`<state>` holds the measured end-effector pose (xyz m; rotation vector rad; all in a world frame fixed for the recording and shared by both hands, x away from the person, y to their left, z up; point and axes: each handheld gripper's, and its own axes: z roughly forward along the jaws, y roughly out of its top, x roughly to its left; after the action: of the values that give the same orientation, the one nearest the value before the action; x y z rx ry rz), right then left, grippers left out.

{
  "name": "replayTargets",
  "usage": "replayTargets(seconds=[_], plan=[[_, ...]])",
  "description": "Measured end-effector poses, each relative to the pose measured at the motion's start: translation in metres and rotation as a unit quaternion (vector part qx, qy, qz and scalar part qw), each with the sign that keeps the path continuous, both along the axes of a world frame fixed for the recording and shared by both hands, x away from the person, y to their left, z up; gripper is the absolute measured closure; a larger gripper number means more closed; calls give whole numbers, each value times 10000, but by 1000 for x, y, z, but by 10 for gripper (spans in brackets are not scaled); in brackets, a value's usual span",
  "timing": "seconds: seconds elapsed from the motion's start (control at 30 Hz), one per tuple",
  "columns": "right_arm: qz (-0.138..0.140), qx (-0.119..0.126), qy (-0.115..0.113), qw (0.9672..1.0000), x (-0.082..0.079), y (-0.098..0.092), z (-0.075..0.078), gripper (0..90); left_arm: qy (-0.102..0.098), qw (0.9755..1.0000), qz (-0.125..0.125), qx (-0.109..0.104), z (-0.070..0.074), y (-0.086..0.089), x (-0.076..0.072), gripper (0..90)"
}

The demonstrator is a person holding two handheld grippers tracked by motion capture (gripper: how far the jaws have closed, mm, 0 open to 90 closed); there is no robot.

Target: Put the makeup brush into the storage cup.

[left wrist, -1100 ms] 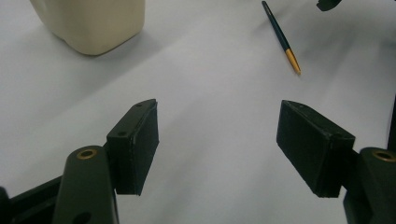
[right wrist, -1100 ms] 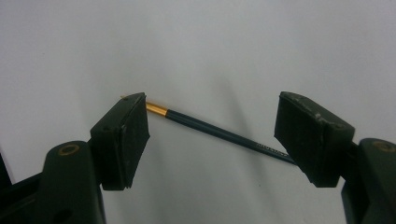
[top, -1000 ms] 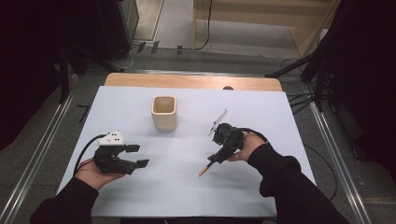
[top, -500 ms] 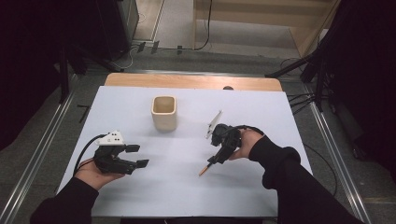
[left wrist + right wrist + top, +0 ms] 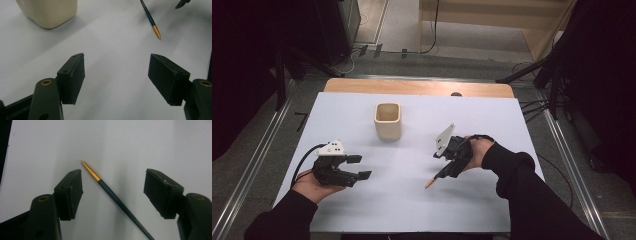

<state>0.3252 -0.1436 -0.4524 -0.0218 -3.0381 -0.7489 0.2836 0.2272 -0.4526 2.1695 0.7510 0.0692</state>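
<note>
The brush (image 5: pixel 117 197) lies flat on the white bench (image 5: pixel 412 200), right of centre and nearer to me than the cup (image 5: pixel 388 120). In the right gripper view it runs slantwise between my right fingers (image 5: pixel 72 192), its gold ferrule and tip pointing far-left, the dark blue handle running back under the gripper. It looks light, thin and stiff, with a smooth lacquered handle that I judge may roll or slip; the tip is the delicate end. I would take it on the blue handle just behind the ferrule, squarely across its width, and close gently so it does not skid sideways on the bench.

My right gripper (image 5: pixel 443 174) is wide open and empty, its pads well apart on either side of the brush and touching nothing that I can see. Whether they rest on the bench or hang just above it I cannot tell.

My left gripper (image 5: pixel 357 167) sits near-left on the bench, also wide open and empty, pointing toward the centre; in its own view the cup is far-left and the brush tip far-right.

The cup is cream, square-mouthed and upright, standing far of centre, well apart from both grippers.

Against a second ago, my right hand (image 5: pixel 477 150) has turned, so the grey plate (image 5: pixel 444 137) tilts differently. The brush, cup and left gripper have not moved.
</note>
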Motion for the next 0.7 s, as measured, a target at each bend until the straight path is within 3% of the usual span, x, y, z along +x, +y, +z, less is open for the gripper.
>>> replayTargets(seconds=[0.03,0.07,0.4,0.43,0.67,0.7], plan=[[75,12,-18,10000,0,0,-1,345,0,10000,-1,-1,0,0,0,303],[304,-144,-142,9993,-1,0,-3,348,-2,10000,-1,3,0,0,0,303],[520,-630,-176,9965,6,4,-3,351,21,10000,-9,6,0,0,0,301],[539,-786,-124,9954,9,6,-3,352,13,10000,-15,13,0,1,0,301],[823,-864,-227,9926,10,11,-3,361,22,10000,-21,5,0,1,0,302],[914,-950,-315,9908,9,12,-6,361,21,10000,-21,10,0,1,0,301]])
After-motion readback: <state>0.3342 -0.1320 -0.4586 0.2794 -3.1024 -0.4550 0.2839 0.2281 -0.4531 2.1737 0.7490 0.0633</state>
